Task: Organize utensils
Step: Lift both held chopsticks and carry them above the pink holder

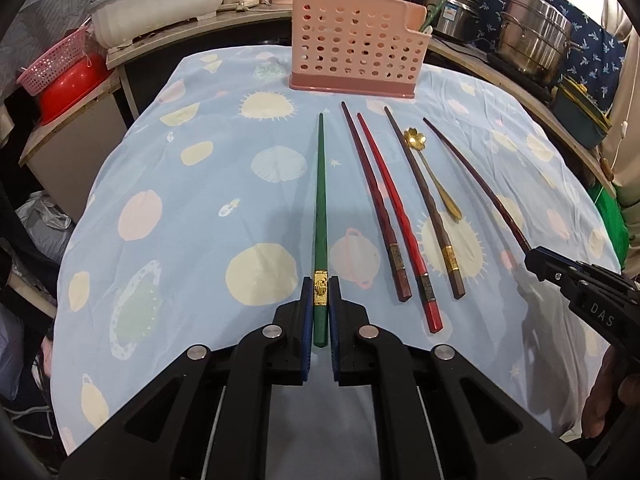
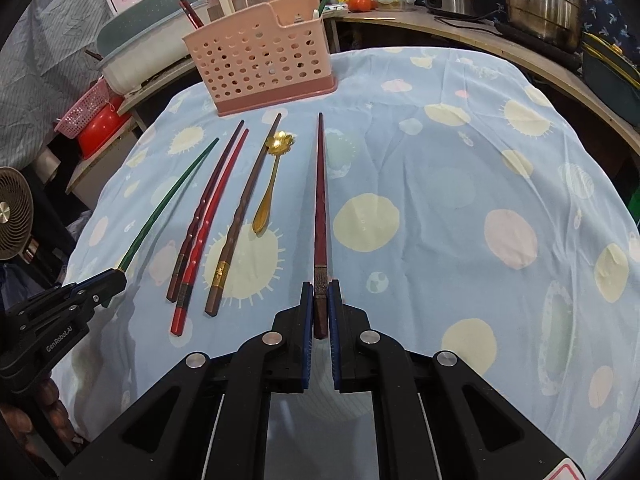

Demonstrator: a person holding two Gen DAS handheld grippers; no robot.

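Green chopstick with a gold band (image 1: 320,216) is pinched in my left tool (image 1: 320,312), dark red chopstick (image 2: 320,208) in my right tool (image 2: 320,312), both low over the worktop. I'd lift level, then tip them into the pink perforated plastic holder (image 1: 356,44).

Even indoor light from above, fairly bright on the tablecloth (image 1: 200,184), dimmer toward the clutter at the edges. Soft grey shadows lie under the right tongs (image 1: 534,262) in the left view and under the left tongs (image 2: 116,280) in the right view. Mild glare on the steel pot (image 1: 532,36) and on the screw heads of the tong arms. Strong fisheye bend: the green chopstick (image 2: 168,208) curves in the right view, table edges bow, corners vignette to black. Centre sharp, periphery slightly soft.
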